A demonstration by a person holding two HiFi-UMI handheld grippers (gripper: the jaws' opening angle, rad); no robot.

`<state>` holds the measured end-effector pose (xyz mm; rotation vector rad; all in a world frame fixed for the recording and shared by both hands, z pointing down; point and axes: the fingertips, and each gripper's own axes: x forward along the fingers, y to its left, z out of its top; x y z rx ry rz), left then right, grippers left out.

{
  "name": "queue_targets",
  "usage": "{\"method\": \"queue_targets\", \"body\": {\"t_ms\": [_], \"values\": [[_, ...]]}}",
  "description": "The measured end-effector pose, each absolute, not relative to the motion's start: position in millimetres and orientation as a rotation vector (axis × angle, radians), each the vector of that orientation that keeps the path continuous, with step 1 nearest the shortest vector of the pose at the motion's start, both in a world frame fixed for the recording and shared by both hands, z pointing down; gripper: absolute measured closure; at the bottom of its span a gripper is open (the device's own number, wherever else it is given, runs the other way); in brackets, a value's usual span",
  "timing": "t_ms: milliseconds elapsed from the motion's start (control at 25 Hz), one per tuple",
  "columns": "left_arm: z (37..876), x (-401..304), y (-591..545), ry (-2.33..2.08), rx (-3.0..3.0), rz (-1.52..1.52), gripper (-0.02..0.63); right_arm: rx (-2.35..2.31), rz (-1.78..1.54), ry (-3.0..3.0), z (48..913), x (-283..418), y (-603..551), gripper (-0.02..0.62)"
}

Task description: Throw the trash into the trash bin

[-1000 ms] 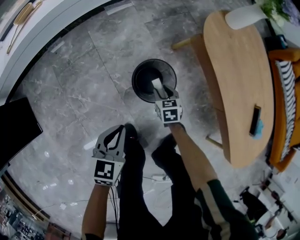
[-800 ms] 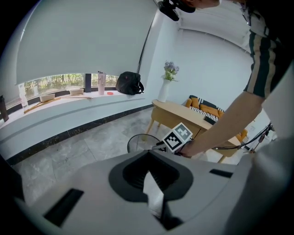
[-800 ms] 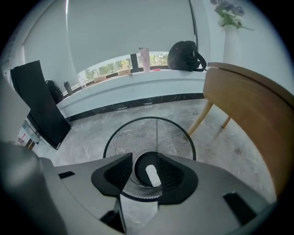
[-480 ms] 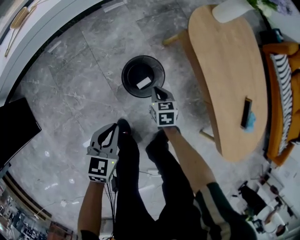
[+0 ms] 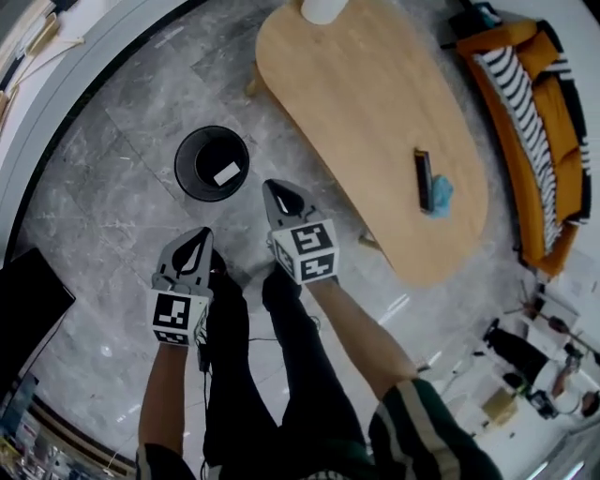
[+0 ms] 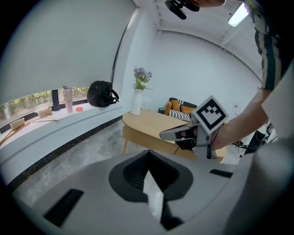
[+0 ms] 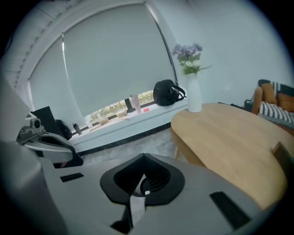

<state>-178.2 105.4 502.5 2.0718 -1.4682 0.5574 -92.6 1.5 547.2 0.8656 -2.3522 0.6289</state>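
The round black trash bin (image 5: 201, 150) stands on the grey stone floor with a white scrap of trash (image 5: 227, 173) lying inside it. My right gripper (image 5: 269, 185) hangs in the air to the bin's right, between it and the wooden table; its jaws have just been closing and are shut with nothing between them (image 7: 144, 155). My left gripper (image 5: 203, 232) floats below the bin, jaws together and empty (image 6: 148, 151). The right gripper (image 6: 161, 135) also shows in the left gripper view.
An oval wooden table (image 5: 366, 103) fills the upper right, carrying a dark flat device (image 5: 424, 180), a blue crumpled thing (image 5: 441, 195) and a white vase (image 5: 323, 7). An orange sofa (image 5: 511, 103) stands beyond it. A black panel (image 5: 28, 300) is at left.
The white scrap left the right gripper over the bin and now lies inside. The right jaws closed. Both grippers rose and drew back from the bin, and the view swung toward the table.
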Motion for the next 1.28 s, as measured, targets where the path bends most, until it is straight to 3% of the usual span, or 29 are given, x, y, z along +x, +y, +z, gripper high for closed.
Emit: {"method": "queue_targets", "body": {"t_ms": [360,840,1040,1280], "values": [[466.7,-83.7,45.6,-1.308,2.234,0.576,0.607,1.084,0.584,-2.389,474.9,39.1,-21.3,0.595],[463.0,25.7,3.6,-1.108,2.378,0.628,0.607,1.351,0.551,-2.192,479.3,232.2,-72.5,0.592],[470.4,48.7,-2.1,-1.069,2.383,0.645,0.606,1.349,0.506,-2.114,493.4,267.4,-81.3,0.454],[476.5,62.3,-4.3,-1.036,2.395,0.676,0.606,1.257,0.416,-2.023,522.1,287.1,-102.3,0.431]]}}
